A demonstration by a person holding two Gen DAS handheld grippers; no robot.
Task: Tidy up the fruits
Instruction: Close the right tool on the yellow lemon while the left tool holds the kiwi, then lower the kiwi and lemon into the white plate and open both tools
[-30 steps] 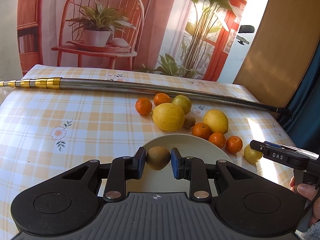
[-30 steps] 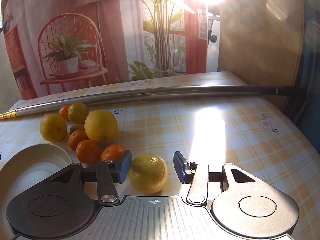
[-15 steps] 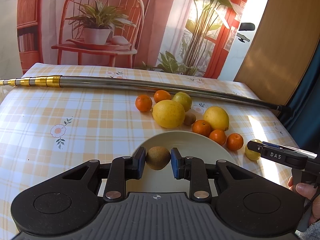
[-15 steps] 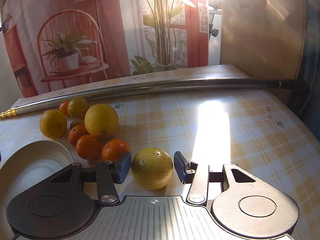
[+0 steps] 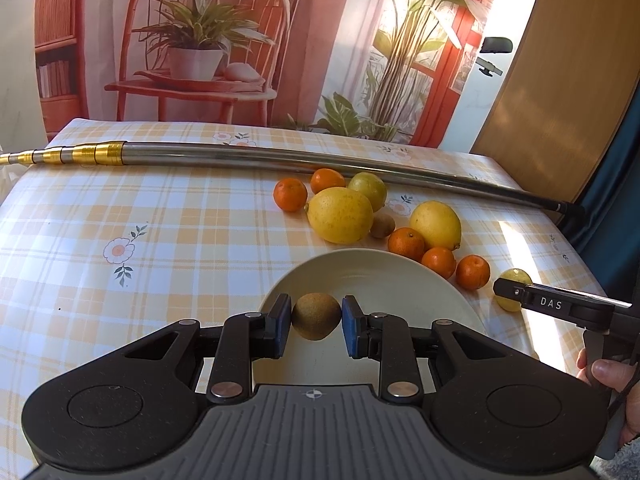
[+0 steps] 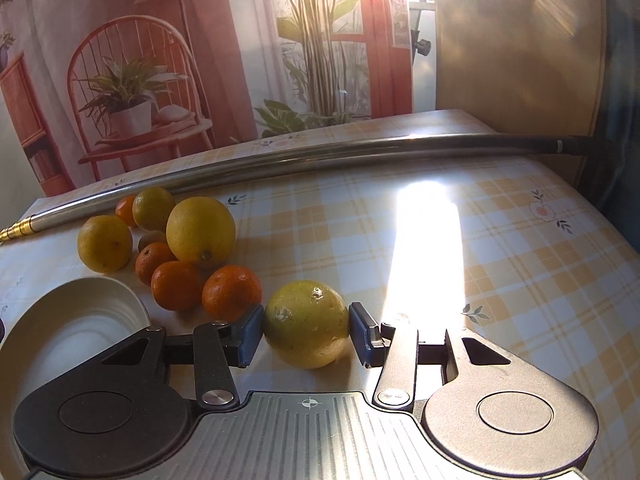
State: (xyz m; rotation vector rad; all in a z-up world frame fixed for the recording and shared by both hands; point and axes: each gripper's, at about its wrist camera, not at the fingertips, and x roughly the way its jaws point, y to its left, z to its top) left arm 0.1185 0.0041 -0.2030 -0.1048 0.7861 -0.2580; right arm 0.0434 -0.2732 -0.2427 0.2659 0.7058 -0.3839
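- Left wrist view: the left tongs [image 5: 316, 320] are closed on a kiwi [image 5: 316, 316], both pads touching its sides. The kiwi's long axis runs roughly across the gap, tilted slightly.
- It hangs over the near part of the white plate [image 5: 400, 280], so the likely release lies straight down. Bare plate opens toward 12 and 1 o'clock.
- The loose fruit pile [image 5: 340, 214] sits just past the rim at 12 to 2 o'clock, with the metal pole [image 5: 280, 160] beyond it.
- Right wrist view: the right tongs [image 6: 306, 334] bracket a yellow-green citrus [image 6: 306, 322] resting on the tabletop [image 6: 500, 260]. The pads look to be at its sides, though firm contact I cannot tell.
- The plate's rim [image 6: 48, 308] lies at 9 o'clock. A mandarin [image 6: 232, 292] just beside the left pad crowds that path, so lifting first seems wise.
- Open tabletop spreads toward 1 to 3 o'clock.
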